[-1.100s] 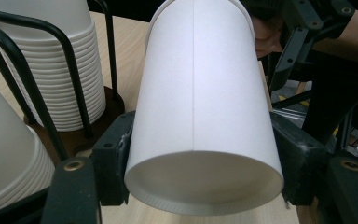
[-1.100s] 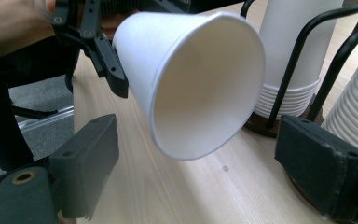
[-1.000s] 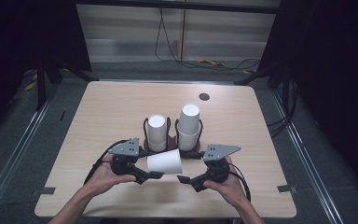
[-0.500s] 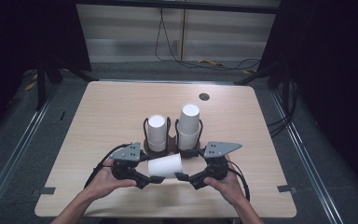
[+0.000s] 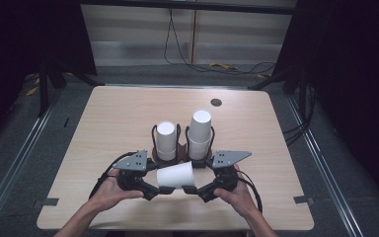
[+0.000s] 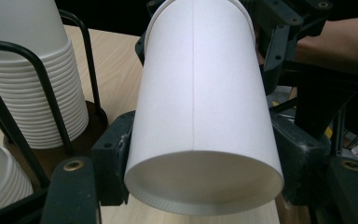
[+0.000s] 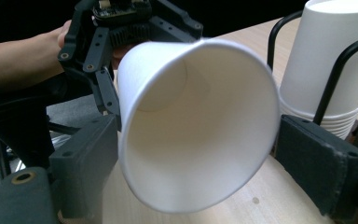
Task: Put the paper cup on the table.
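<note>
The left gripper (image 5: 153,190) squeezes the closed end of a white paper cup (image 5: 175,175), and the right gripper (image 5: 197,190) grips its open mouth. The cup lies sideways above the table's (image 5: 103,118) near edge, in front of the two cup stacks (image 5: 200,133) in their black holder (image 5: 180,150). It has come a bit closer to the person and is now free of the stacks.

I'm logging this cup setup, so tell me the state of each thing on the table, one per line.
Single paper cup: on its side, held off the table between both grippers.
Left gripper: jaws closed on the cup's narrow bottom end.
Right gripper: jaws at the cup's open rim, touching its sides.
Left cup stack: upright in its wire holder, the shorter one.
Right cup stack: upright in its holder, taller.
</note>
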